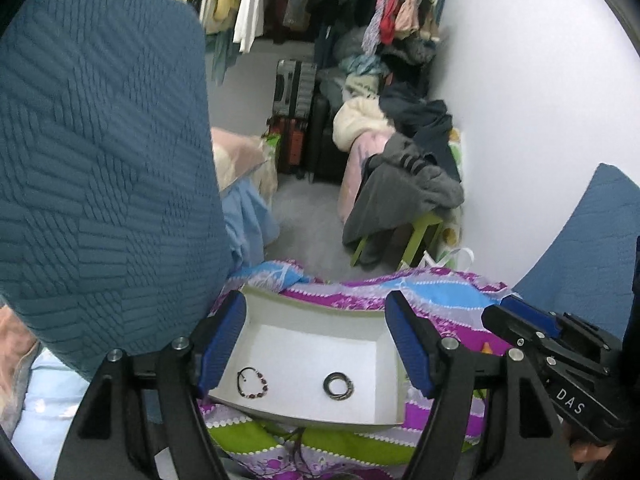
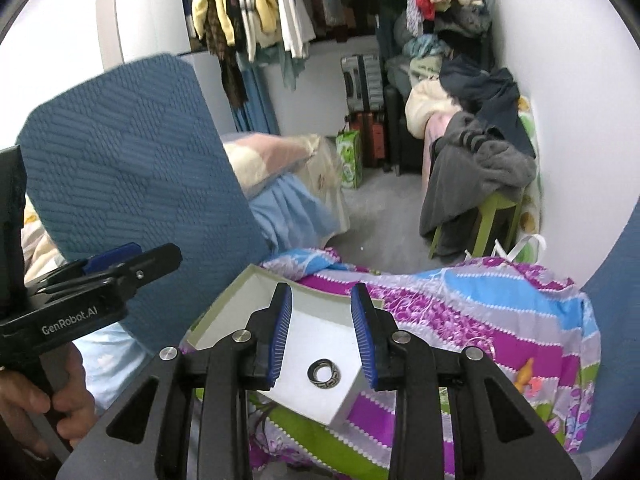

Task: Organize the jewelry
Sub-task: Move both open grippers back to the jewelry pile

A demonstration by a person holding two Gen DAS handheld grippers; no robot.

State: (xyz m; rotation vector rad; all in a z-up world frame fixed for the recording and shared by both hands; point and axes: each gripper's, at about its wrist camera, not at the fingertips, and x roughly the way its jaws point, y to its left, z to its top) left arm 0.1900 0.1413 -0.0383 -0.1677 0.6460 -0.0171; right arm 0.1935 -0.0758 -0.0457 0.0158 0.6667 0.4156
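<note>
A shallow white box (image 1: 320, 320) lies on a colourful patterned bedspread. In it lie a beaded bracelet (image 1: 253, 382) on the left and a dark coiled ring-shaped bangle (image 1: 338, 386) on the right. My left gripper (image 1: 316, 344) is open and empty, its blue pads on either side of the box, above it. In the right wrist view my right gripper (image 2: 323, 336) is open and empty above the box (image 2: 240, 300), with the dark bangle (image 2: 324, 373) between the pads. The right gripper also shows in the left wrist view (image 1: 532, 320).
A blue quilted cushion (image 1: 100, 168) stands at the left, close to the box. The bedspread (image 2: 480, 312) covers the bed. Beyond are a green stool with piled clothes (image 2: 476, 176), suitcases (image 2: 368, 92), hanging clothes and a white wall at the right.
</note>
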